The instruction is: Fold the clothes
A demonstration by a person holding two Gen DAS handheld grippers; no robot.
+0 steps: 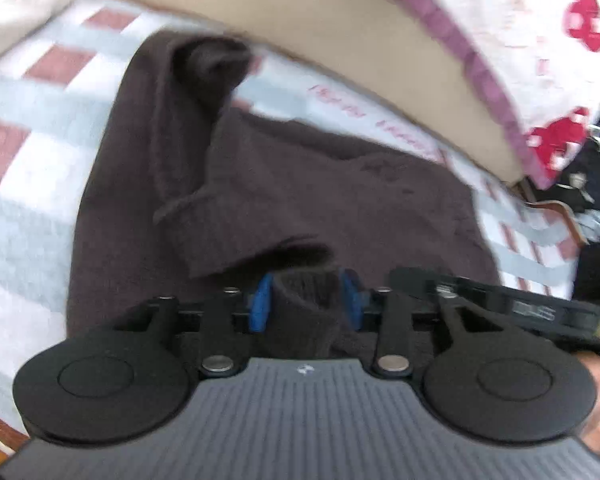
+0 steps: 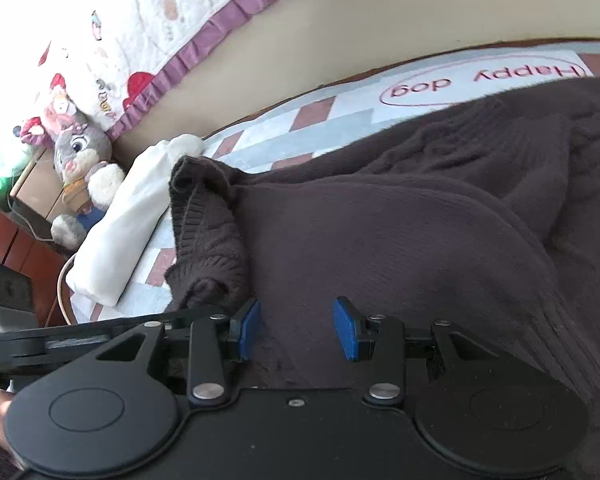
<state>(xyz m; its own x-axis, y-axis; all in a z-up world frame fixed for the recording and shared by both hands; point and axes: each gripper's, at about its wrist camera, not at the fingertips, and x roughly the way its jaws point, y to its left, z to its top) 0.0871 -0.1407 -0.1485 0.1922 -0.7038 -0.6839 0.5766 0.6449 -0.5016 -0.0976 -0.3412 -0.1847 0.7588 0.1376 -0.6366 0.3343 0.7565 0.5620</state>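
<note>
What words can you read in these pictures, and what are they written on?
"Happy dog": pink letters inside an oval, seen upside down, on the checked blanket.
Pink writing on the blanket in the left wrist view: too blurred to read.
Letters on the white quilt: too small to read.

Bedroom at home — quilt (image 2: 148, 36), plush rabbit (image 2: 82, 160), checked blanket (image 1: 32, 168)

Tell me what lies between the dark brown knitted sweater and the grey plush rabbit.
In the right wrist view, a rolled white cloth lies between the dark brown knitted sweater and the grey plush rabbit, on the checked blanket.
</note>
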